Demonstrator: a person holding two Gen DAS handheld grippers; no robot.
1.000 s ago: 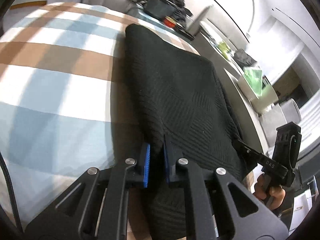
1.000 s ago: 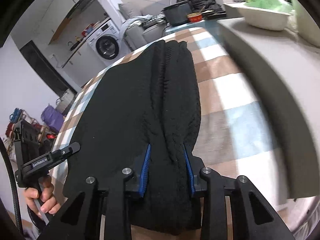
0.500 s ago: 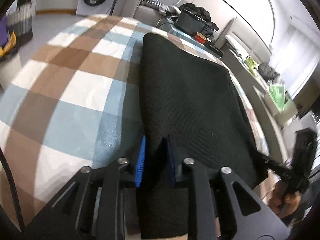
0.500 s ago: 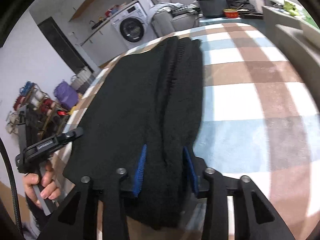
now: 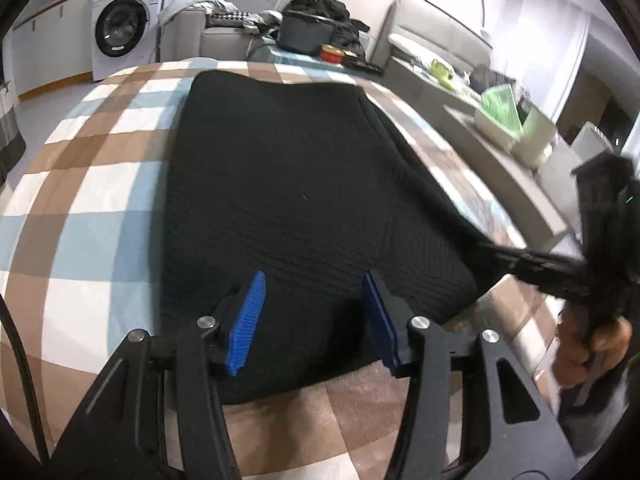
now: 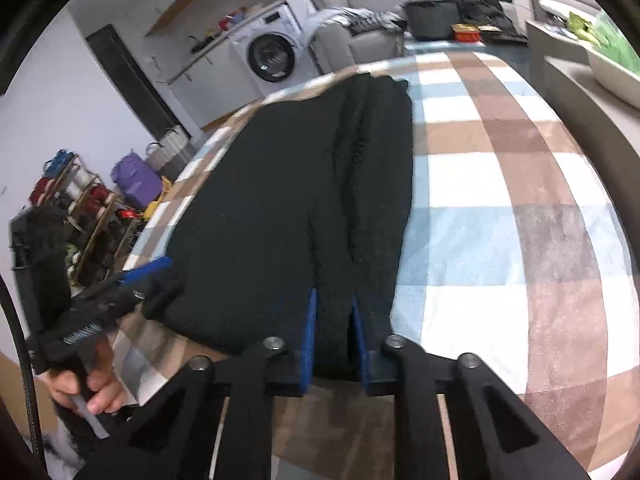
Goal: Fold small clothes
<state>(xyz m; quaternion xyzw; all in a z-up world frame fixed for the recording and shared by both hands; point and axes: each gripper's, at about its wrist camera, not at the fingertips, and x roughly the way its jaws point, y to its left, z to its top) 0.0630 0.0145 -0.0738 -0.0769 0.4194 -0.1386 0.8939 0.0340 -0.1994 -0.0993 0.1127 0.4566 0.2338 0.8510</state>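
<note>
A brown, blue and white checked table (image 5: 92,184) carries the black knitted garment (image 5: 304,184), lying flat. The left gripper (image 5: 312,312) gapes wide over its near edge; the right gripper (image 6: 333,320) pinches its near right fold.

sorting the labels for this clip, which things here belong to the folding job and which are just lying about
Job:
black knit, lying on the checked blanket
left gripper, open over its near edge
right gripper, shut on a fold of it

Lying about:
washing machine
dark bin
red tin
purple bag
</note>
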